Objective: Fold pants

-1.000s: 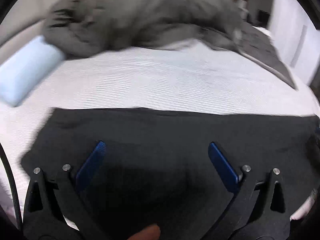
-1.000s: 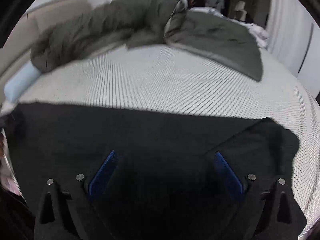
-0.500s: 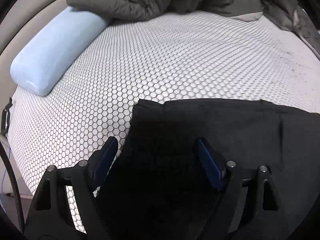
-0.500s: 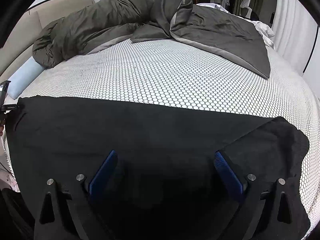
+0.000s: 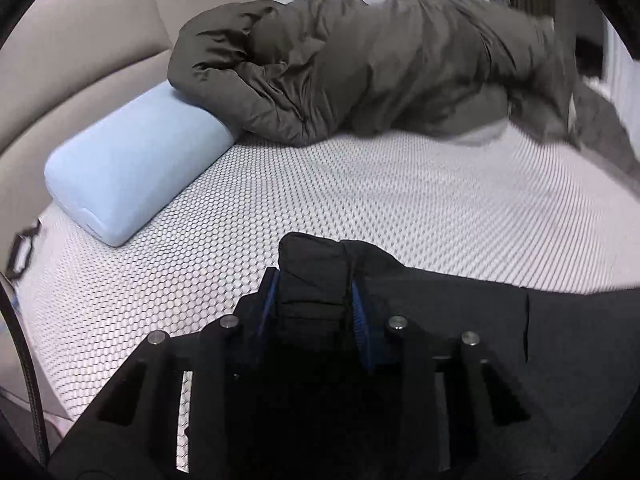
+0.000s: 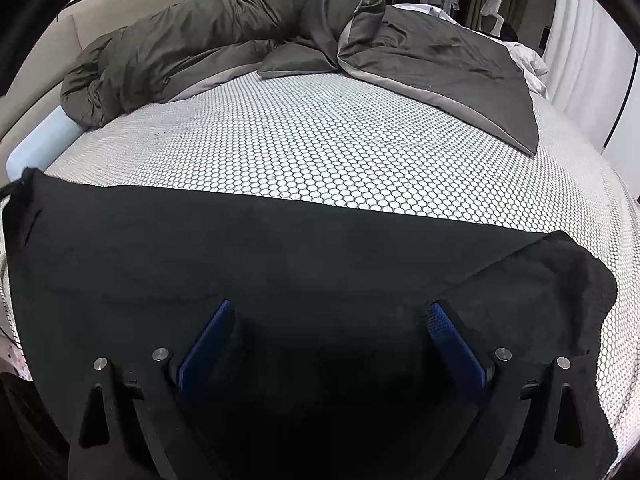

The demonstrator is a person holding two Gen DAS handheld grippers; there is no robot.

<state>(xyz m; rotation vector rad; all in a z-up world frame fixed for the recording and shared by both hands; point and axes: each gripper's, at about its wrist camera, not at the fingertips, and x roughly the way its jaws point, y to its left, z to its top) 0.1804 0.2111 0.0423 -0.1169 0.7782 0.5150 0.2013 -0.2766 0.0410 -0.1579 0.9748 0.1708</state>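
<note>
Black pants [image 6: 240, 240] lie flat across the near side of the bed, with one corner folded over at the right [image 6: 560, 276]. In the left wrist view my left gripper [image 5: 314, 280] is at the left end of the pants [image 5: 460, 304]. Its jaws are closing, and a bunched-up fold of the black cloth [image 5: 312, 256] fills the gap between the blue pads and sticks up past the tips. My right gripper [image 6: 330, 312] hovers over the middle of the pants with its jaws wide open and nothing pinched.
The bed has a white honeycomb-patterned cover [image 5: 360, 192]. A light blue pillow [image 5: 136, 160] lies at the far left against a beige headboard [image 5: 80, 40]. A rumpled dark grey duvet [image 6: 400, 52] fills the far side. A black cable [image 5: 24, 360] hangs at the left edge.
My left gripper has travelled left to the end of the pants, and its jaws have gone from wide open to narrow around a bunch of cloth. The right gripper has stayed put.
</note>
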